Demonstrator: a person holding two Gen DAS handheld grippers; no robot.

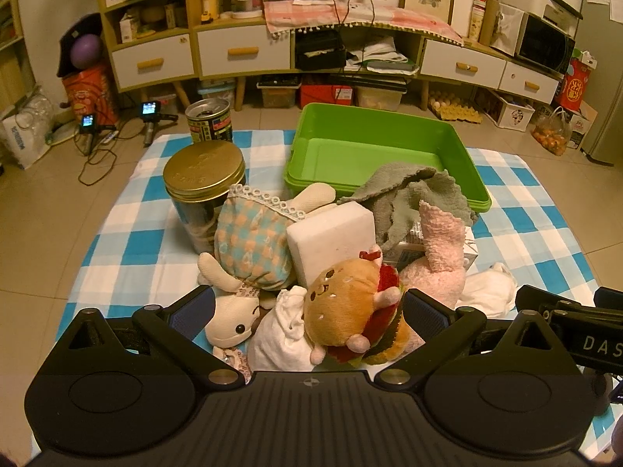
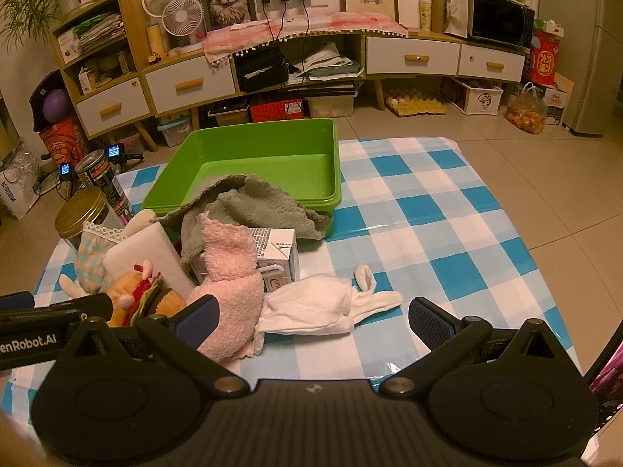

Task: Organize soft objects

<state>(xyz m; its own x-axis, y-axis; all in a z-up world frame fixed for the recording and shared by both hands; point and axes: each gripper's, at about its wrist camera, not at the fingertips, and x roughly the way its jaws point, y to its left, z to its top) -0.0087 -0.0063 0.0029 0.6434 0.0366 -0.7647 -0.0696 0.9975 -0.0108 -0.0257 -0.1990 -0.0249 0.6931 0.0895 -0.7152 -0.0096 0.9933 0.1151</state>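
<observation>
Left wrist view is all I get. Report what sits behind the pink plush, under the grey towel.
Observer: A white drink carton stands there, partly under the grey towel, with the pink plush leaning in front of it.
Operator: Now give me the right gripper's state.
Observer: The right gripper is open, with nothing pinched.
Operator: Say what lies ahead of it.
Observer: A white garment lies flat on the checked cloth, between the two fingers.
</observation>
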